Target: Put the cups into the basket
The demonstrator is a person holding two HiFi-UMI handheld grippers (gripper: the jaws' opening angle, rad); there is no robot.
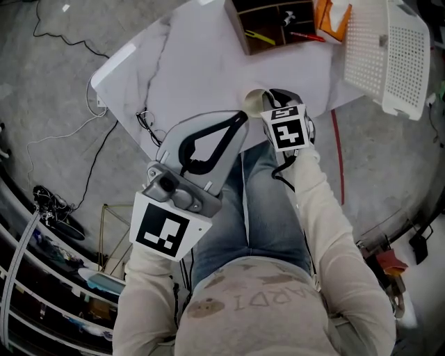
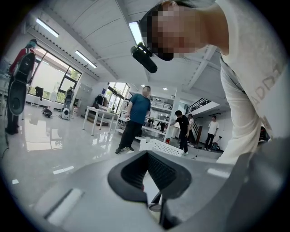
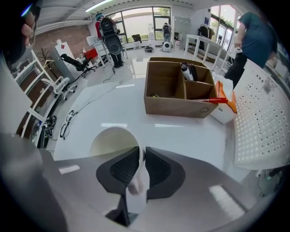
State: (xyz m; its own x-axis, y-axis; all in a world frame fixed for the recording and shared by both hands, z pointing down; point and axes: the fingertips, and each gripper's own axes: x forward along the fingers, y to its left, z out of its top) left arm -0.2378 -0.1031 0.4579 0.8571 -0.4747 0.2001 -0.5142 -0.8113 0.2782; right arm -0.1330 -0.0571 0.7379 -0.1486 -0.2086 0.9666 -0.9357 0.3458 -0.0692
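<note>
A cream cup (image 3: pixel 111 140) lies tipped with its mouth toward the right gripper view, and its rim wall is pinched between the pads. My right gripper (image 3: pixel 141 164) is shut on it. In the head view the cup (image 1: pixel 254 102) hangs at the near edge of the white table (image 1: pixel 201 62), just ahead of the right gripper (image 1: pixel 270 104). The white perforated basket (image 1: pixel 386 52) stands at the table's far right and shows again as the basket (image 3: pixel 265 122). My left gripper (image 1: pixel 240 119) is raised over the person's lap, its black fingers meeting at the tips with nothing held. The left gripper (image 2: pixel 149 174) faces out into the room.
A partitioned wooden box (image 1: pixel 274 24) with pens stands at the back of the table, an orange-and-white item (image 1: pixel 330 17) beside it. Eyeglasses (image 3: pixel 68 124) lie at the table's left edge. A red cable (image 1: pixel 337 153) runs on the floor. People stand in the room beyond.
</note>
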